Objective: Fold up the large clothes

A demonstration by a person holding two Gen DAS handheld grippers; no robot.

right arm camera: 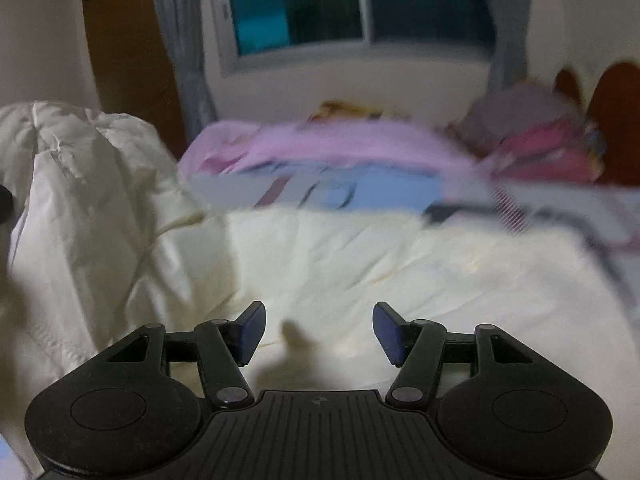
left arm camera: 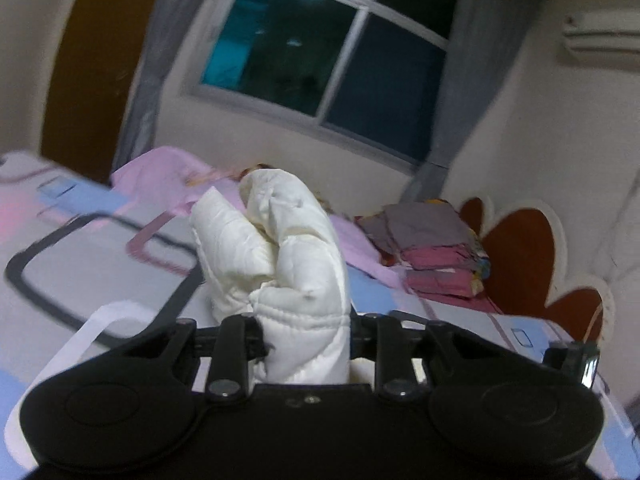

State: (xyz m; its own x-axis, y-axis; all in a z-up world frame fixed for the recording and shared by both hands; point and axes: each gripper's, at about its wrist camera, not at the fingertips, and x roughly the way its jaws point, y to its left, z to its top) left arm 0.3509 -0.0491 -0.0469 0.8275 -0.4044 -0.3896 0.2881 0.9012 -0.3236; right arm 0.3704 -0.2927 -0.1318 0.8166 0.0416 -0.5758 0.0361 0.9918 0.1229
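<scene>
A cream quilted padded garment (right arm camera: 360, 272) lies spread on the bed. My left gripper (left arm camera: 306, 340) is shut on a bunched fold of that garment (left arm camera: 288, 248), which sticks up between the jaws above the bed. In the right wrist view the lifted part of the garment (right arm camera: 80, 208) rises at the left. My right gripper (right arm camera: 318, 332) stands open above the flat cream fabric, its blue pads (right arm camera: 252, 332) apart with nothing between them.
The bed sheet (left arm camera: 80, 248) has a pattern of blue, pink and grey blocks. A pink cloth (left arm camera: 168, 180) lies at the far edge, a stack of folded clothes (left arm camera: 436, 252) at the right by a red and white headboard (left arm camera: 532, 264). A window (left arm camera: 328, 52) is behind.
</scene>
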